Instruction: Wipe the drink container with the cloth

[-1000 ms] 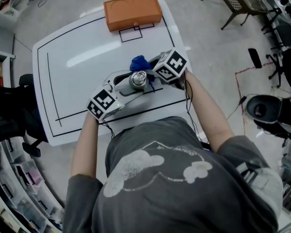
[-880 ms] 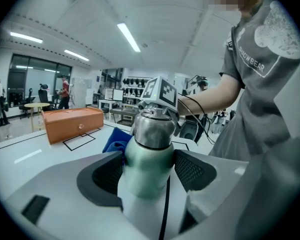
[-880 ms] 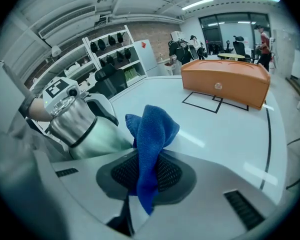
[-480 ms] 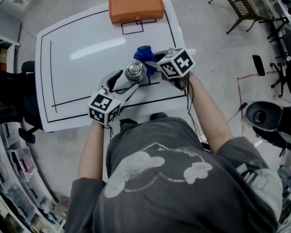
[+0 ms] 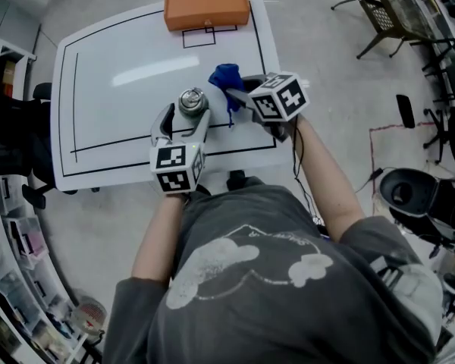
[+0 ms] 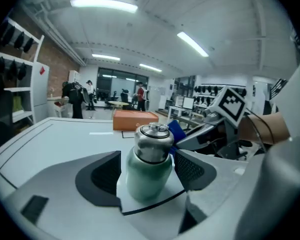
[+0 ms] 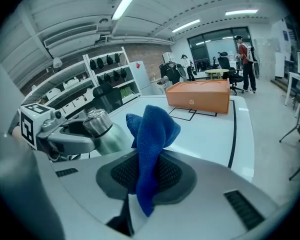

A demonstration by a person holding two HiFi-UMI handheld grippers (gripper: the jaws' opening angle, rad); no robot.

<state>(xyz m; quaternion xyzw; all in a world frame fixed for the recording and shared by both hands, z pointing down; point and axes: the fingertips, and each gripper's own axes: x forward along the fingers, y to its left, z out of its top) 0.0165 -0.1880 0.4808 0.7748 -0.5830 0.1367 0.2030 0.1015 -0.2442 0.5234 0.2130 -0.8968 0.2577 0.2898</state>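
Right gripper (image 7: 146, 176) is clamped on a blue cloth (image 7: 151, 134), most of it bunched up above the jaws. Left gripper (image 6: 147, 176) is closed on the drink container (image 5: 191, 101), pads against its green body, steel cap up. The container stands upright on the white table (image 5: 114, 67), just left of the cloth, seemingly not touching. Next move, likely: swing the cloth leftward onto the container's side.

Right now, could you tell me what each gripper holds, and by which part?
The left gripper grips the green bottle by its body; the right gripper pinches the blue cloth mid-length.
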